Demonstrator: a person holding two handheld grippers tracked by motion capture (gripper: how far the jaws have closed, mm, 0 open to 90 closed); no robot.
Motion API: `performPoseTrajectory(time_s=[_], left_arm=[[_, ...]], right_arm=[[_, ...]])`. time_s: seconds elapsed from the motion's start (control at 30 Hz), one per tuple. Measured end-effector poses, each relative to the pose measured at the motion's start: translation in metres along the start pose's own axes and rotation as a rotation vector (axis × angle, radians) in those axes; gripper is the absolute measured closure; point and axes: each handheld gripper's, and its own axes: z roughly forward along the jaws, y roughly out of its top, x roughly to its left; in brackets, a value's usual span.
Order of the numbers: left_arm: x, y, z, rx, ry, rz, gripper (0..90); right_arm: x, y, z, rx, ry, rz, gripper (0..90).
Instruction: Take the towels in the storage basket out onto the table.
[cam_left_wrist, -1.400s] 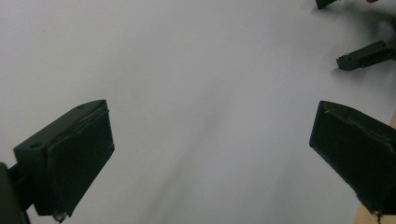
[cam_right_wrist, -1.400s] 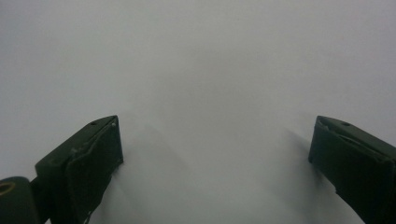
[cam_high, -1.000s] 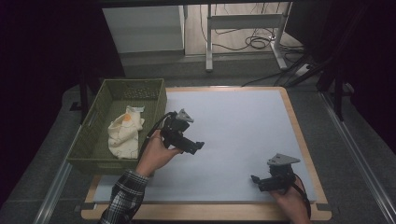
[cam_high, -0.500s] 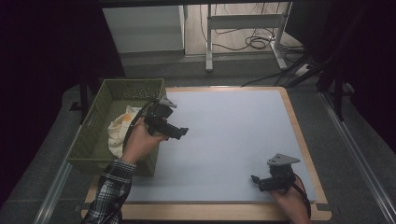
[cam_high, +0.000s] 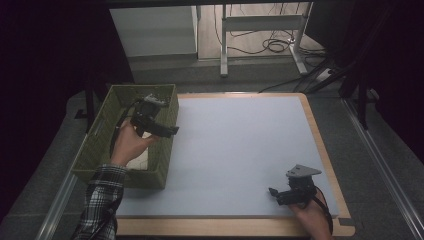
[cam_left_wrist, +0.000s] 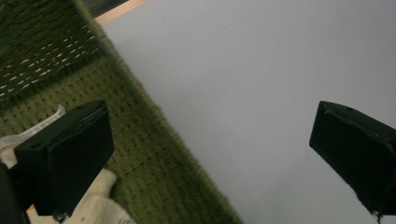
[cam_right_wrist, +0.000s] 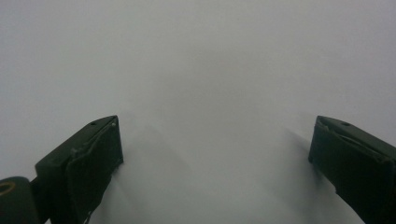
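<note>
A green woven basket (cam_high: 102, 130) stands at the table's left edge with a cream cloth (cam_high: 139, 159) inside. My left gripper (cam_high: 170, 131) hovers over the basket's right rim, open, with nothing between its jaws. In the left gripper view that basket wall (cam_left_wrist: 154, 158) runs diagonally, and the cloth (cam_left_wrist: 95, 205) shows under the left jaw. Near the front right corner my right gripper (cam_high: 274, 192) rests low over the white table mat (cam_high: 240, 145), open and empty. The right gripper view has bare mat (cam_right_wrist: 210, 93) between the wide-apart jaws.
A wooden border (cam_high: 330, 165) frames the mat. Beyond the table's far edge stand a white cabinet (cam_high: 155, 27) and a metal desk frame (cam_high: 260, 25) with cables on the floor. Dark drapes close off both sides.
My left hand has carried its gripper left and farther back, from the mat to above the basket's right rim. The right gripper has stayed put.
</note>
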Motion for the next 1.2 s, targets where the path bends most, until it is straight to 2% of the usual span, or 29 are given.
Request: performPoseTrajectory(time_s=[0.07,0.23,0.43,0.57,0.6,0.67,0.73,0.93,1.03,1.2], left_arm=[[0.009,-0.003,-0.002,0.000,0.008,-0.024,0.0],[0.030,-0.012,-0.005,0.014,0.040,-0.048,0.0],[0.057,-0.024,0.001,0.045,0.082,-0.093,0.4],[0.069,-0.033,0.012,0.094,0.118,-0.101,0.9],[0.076,-0.038,0.019,0.128,0.131,-0.100,1.0],[0.079,-0.040,0.023,0.144,0.139,-0.104,1.0],[0.088,-0.047,0.031,0.166,0.129,-0.136,1.0],[0.111,-0.058,0.046,0.231,0.137,-0.201,0.8],[0.120,-0.062,0.054,0.244,0.108,-0.242,0.8],[0.130,-0.069,0.070,0.332,0.133,-0.274,0.9]], right_arm=[[0.000,0.000,0.000,0.000,0.000,0.000,2.9],[0.000,0.000,0.000,0.000,0.000,0.000,3.0],[0.000,0.000,0.000,0.000,0.000,0.000,2.9],[0.000,0.000,0.000,0.000,0.000,0.000,2.9],[0.000,0.000,0.000,0.000,0.000,0.000,2.9],[0.000,0.000,0.000,0.000,0.000,0.000,2.9],[0.000,0.000,0.000,0.000,0.000,0.000,2.9],[0.000,0.000,0.000,-0.001,0.000,0.001,2.9],[0.000,0.000,0.000,0.000,0.000,0.001,2.9],[0.000,0.000,0.000,0.000,0.000,0.001,2.9]])
